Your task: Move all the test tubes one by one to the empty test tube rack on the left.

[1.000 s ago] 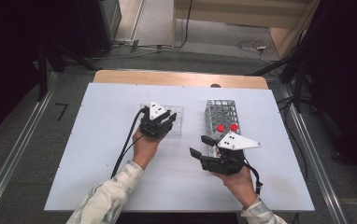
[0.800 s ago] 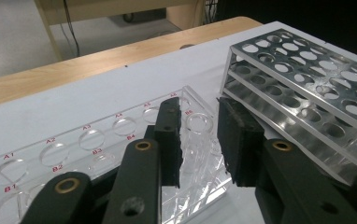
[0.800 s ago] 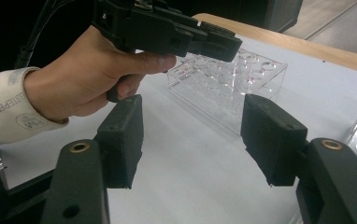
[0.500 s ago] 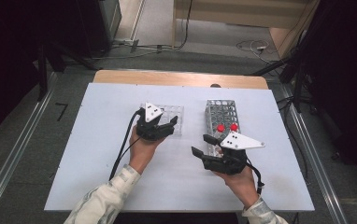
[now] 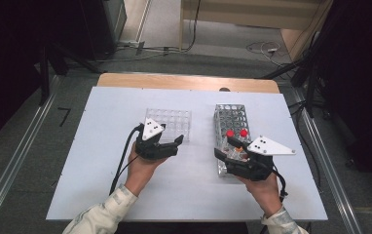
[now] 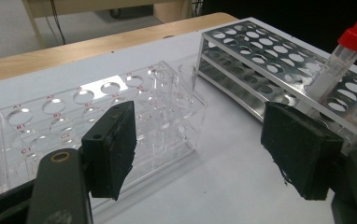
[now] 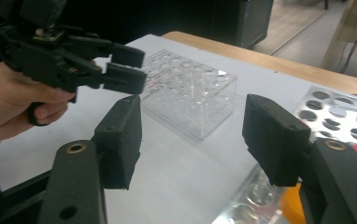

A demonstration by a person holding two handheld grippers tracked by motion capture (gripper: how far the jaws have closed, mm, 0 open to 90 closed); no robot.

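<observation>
Here the left gripper (image 5: pixel 172 145) sits at the clear rack's (image 5: pixel 170 123) near edge, jaws just opened and spread, nothing between them. The right gripper (image 5: pixel 225 148) is spread too (empty), at the near end of the metal rack (image 5: pixel 232 117), right of the clear rack. Two red-capped tubes (image 5: pixel 236 133) stand there. Bare white tabletop (image 5: pixel 96 146) lies left of and nearer than the clear rack; grey floor surrounds the table.

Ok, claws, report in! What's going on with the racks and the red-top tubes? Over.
Left claw just opened, empty, beside clear rack. Right claw open, empty, at metal rack. Red-capped tubes standing in metal rack. Nothing blocking.
</observation>
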